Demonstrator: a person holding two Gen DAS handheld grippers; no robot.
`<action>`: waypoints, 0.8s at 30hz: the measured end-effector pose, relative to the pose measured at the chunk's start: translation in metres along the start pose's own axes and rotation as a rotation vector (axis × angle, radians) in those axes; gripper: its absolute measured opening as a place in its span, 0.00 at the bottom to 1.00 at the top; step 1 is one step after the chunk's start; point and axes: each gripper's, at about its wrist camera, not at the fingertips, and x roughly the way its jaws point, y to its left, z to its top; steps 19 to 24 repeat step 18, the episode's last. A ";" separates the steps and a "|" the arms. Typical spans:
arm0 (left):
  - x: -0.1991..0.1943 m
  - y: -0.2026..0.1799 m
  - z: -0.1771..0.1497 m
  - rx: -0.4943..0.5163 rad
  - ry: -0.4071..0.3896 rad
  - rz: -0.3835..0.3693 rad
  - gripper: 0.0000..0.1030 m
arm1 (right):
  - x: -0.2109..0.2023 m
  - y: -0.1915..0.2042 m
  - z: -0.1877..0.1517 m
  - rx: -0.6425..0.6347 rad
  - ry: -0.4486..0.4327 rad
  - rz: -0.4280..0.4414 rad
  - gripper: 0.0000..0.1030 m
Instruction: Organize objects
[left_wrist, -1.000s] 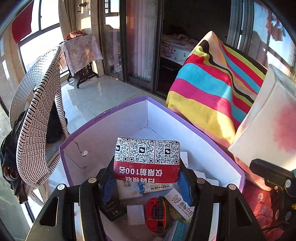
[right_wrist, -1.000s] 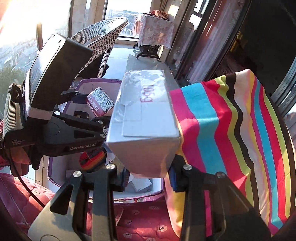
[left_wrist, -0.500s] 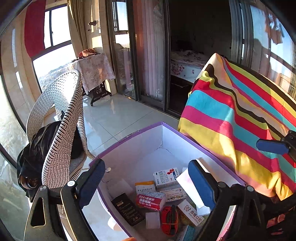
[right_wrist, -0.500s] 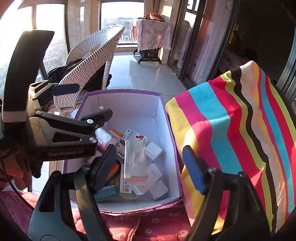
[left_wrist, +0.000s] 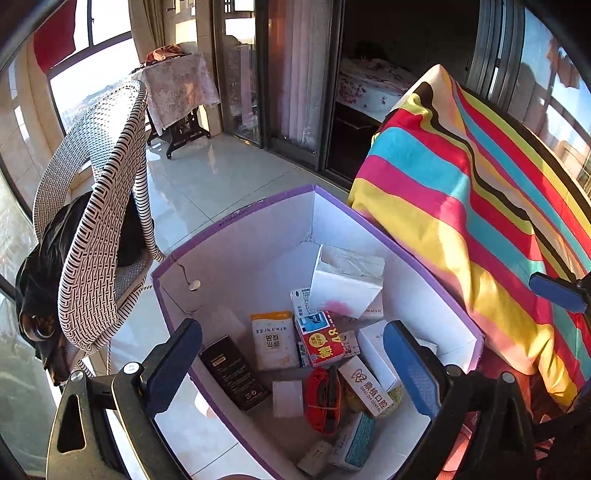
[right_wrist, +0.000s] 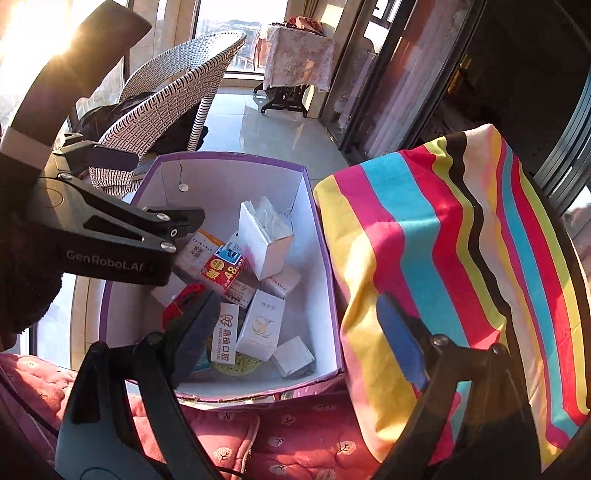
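Note:
A purple-rimmed white carton (left_wrist: 236, 221) (right_wrist: 221, 157) holds several small packs. A red box with QR codes (left_wrist: 319, 338) (right_wrist: 223, 267) lies on the pile inside it. A tall white box with a pink stain (left_wrist: 343, 284) (right_wrist: 264, 236) leans beside the red box, toward the far wall. My left gripper (left_wrist: 291, 365) hovers over the carton's near left side, its jaws opening with nothing between them. My right gripper (right_wrist: 295, 328) hangs over the near rim, its jaws also opening and empty. The left gripper (right_wrist: 110, 236) also shows in the right wrist view.
A striped cloth (left_wrist: 461, 203) (right_wrist: 443, 240) drapes over something right of the carton. A wicker chair (left_wrist: 92, 229) with a dark garment stands to the left. A red quilted cushion (right_wrist: 295, 435) lies under the near rim. A cloth-covered table (left_wrist: 177, 85) stands far back.
Both grippers have let go. The red box and the white box have dropped into the carton and settled on the pile. Both pairs of jaws have spread wide.

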 end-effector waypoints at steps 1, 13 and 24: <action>0.001 -0.001 -0.001 0.005 0.004 0.003 0.97 | 0.002 0.001 -0.001 -0.002 0.008 -0.003 0.86; 0.016 0.004 -0.006 -0.030 0.076 -0.022 0.97 | 0.008 0.006 -0.005 0.004 0.036 0.013 0.86; 0.021 0.004 -0.011 -0.042 0.075 0.013 0.97 | 0.008 0.010 -0.007 -0.010 0.041 0.009 0.86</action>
